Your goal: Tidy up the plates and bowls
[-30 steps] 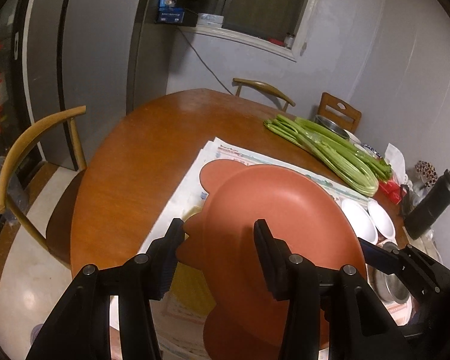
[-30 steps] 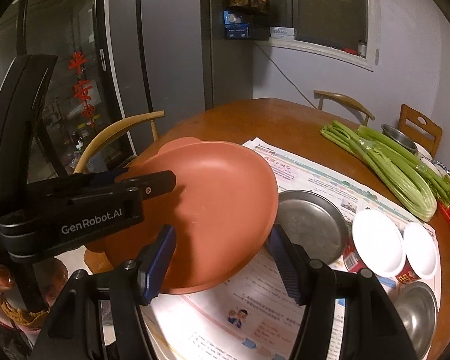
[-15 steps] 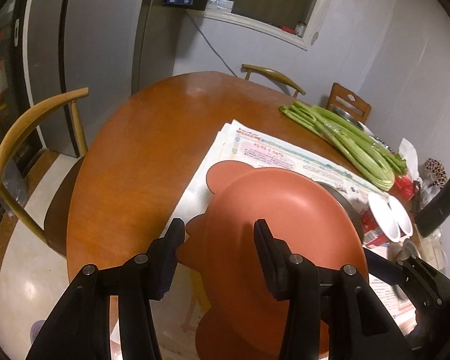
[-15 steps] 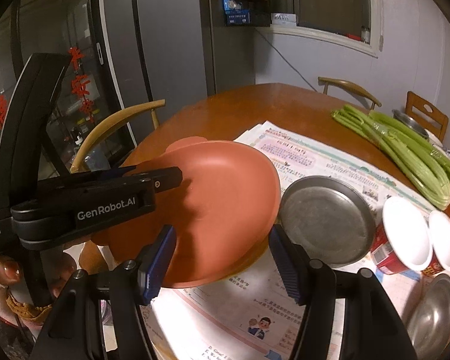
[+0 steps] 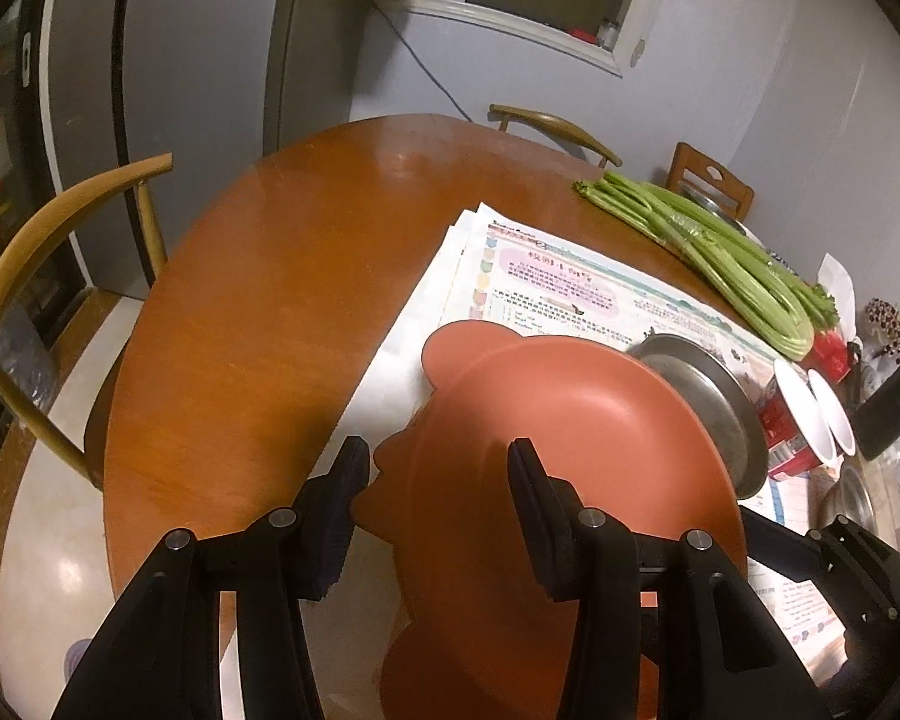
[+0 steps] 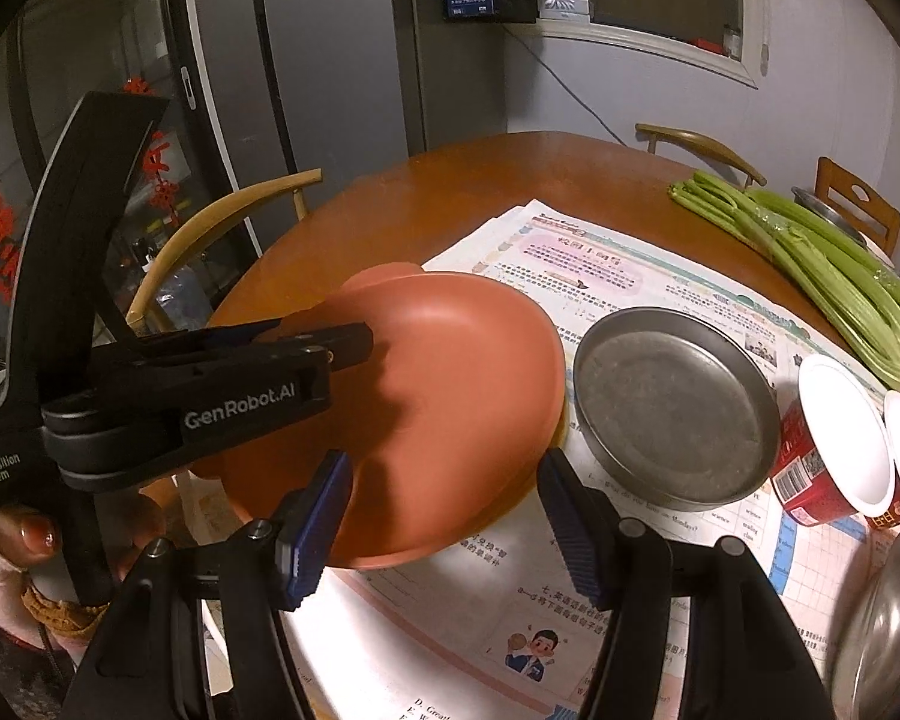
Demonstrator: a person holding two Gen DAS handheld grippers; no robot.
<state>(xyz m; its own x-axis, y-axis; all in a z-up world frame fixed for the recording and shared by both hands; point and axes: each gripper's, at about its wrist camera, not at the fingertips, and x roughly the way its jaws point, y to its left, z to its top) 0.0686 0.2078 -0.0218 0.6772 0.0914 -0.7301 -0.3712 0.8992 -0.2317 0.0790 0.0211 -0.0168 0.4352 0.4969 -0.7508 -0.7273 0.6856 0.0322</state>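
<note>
Now left gripper (image 5: 432, 480) grips red plate (image 6: 450, 408) above table (image 5: 258, 312).
Right gripper (image 6: 444, 504) jaws released; steel dish (image 6: 672, 414) at plate's 3 o'clock.

Your inventory of dishes on the newspaper-covered table:

- Terracotta plate (image 6: 450, 402): matte reddish-brown, round with ear-like lobes (image 5: 450, 348) on its rim. You hold it tilted, its near-left rim raised above the paper and its far-right edge low beside the metal plate.
- Metal plate (image 6: 675, 408): dull grey, shallow, upright, lying flat just right of the terracotta plate.
- Two red paper bowls (image 6: 840, 438): white inside, barcode on the nearer one, lying tipped on their sides, touching each other, just right of the metal plate.
- Steel bowl (image 6: 888, 618): shiny, partly cut off at your lower right.
</note>
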